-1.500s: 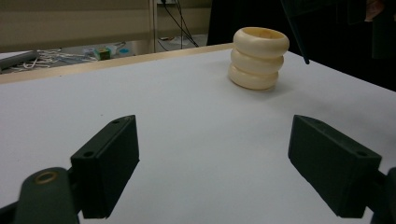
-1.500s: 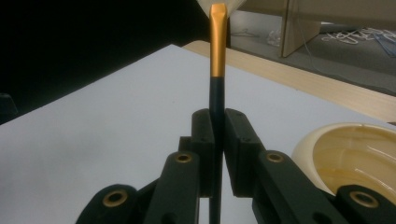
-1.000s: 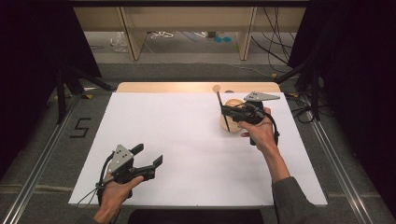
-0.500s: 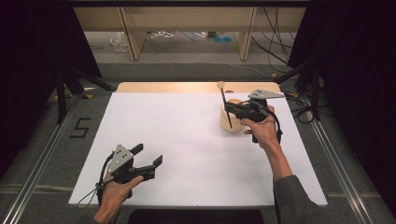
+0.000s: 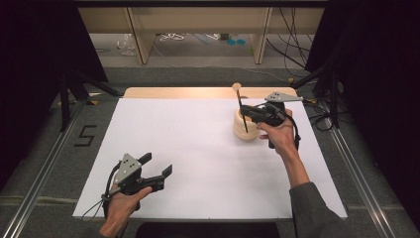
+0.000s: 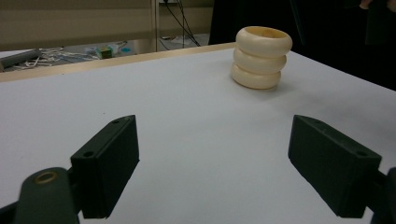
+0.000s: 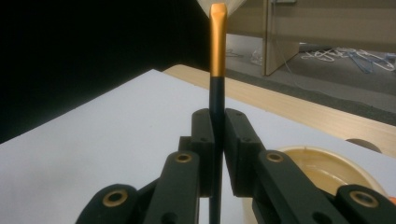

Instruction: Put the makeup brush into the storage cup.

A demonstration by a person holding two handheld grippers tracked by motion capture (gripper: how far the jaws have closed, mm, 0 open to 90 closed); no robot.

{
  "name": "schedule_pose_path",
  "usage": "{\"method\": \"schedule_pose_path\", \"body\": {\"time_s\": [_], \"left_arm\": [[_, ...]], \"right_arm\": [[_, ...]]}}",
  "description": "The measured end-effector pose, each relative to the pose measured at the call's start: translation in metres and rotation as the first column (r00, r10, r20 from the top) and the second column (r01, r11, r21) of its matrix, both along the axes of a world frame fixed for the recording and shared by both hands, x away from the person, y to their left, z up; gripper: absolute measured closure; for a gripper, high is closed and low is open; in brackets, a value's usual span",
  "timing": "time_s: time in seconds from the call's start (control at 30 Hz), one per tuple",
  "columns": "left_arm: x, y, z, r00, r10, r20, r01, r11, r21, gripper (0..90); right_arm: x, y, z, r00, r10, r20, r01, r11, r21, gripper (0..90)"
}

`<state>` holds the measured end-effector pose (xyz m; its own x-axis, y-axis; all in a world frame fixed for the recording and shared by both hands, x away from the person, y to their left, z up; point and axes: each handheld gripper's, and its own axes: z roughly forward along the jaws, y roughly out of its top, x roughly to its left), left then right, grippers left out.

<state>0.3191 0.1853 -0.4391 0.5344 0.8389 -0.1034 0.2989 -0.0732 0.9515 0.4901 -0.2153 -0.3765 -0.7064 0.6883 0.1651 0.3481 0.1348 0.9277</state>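
A cream holder (image 5: 242,130) shaped like three stacked rings stands at the table's back right; it also appears far off as the holder (image 6: 261,56). My right gripper (image 5: 247,115) hovers just over its rim, shut on a thin utensil (image 5: 240,106) that stands nearly upright with its pale round head on top. Up close, the right gripper (image 7: 218,135) clamps the utensil (image 7: 217,56) on its dark shaft, below an orange section, and the holder's open rim (image 7: 322,168) lies beneath to the right. My left gripper (image 5: 157,164) rests open near the front left, and the left gripper (image 6: 215,168) has nothing between its jaws.
A white sheet (image 5: 198,148) covers the wooden table (image 5: 198,92). Beyond the far edge are shelf legs (image 5: 141,39) and cables (image 5: 173,37) on the floor. Dark stands (image 5: 64,89) flank the table on both sides.
The right gripper has lifted the utensil slightly and shifted it a little to the right over the holder. The left gripper has stayed still.
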Motion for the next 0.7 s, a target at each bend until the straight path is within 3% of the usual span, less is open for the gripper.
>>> {"method": "schedule_pose_path", "body": {"time_s": [0.17,0.33,0.47,0.57,0.6,0.67,0.7], "left_arm": [[0.0,0.0,0.0,1.0,0.003,0.0,-0.003,1.0,-0.002,16.0],[0.0,0.0,0.0,1.0,0.003,0.001,-0.003,1.0,-0.002,16.0],[0.0,0.0,0.0,1.0,0.003,0.0,-0.003,1.0,-0.002,16.0],[0.0,0.0,0.0,1.0,0.004,0.001,-0.004,1.0,-0.008,16.0],[0.0,0.0,0.0,1.0,0.004,0.001,-0.004,1.0,-0.008,16.0],[0.0,0.0,0.0,1.0,0.004,0.0,-0.004,1.0,-0.008,16.0],[0.0,0.0,0.0,1.0,0.003,0.001,-0.003,1.0,-0.008,16.0]], "right_arm": [[0.004,-0.005,0.005,0.9992,-0.015,0.037,0.015,1.0,-0.004,83.4],[0.005,-0.006,0.009,0.9994,-0.021,0.027,0.021,1.0,0.019,83.4],[0.009,-0.007,0.006,0.9982,-0.036,0.047,0.035,0.999,0.011,83.4],[0.011,-0.008,0.006,0.999,-0.04,0.019,0.039,0.999,0.029,83.4],[0.013,-0.009,0.005,0.9977,-0.051,0.045,0.05,0.998,0.023,83.4],[0.012,-0.009,0.005,0.9986,-0.048,0.021,0.047,0.998,0.038,83.4],[0.014,-0.01,0.005,0.9977,-0.054,0.04,0.053,0.998,0.037,83.4]]}}
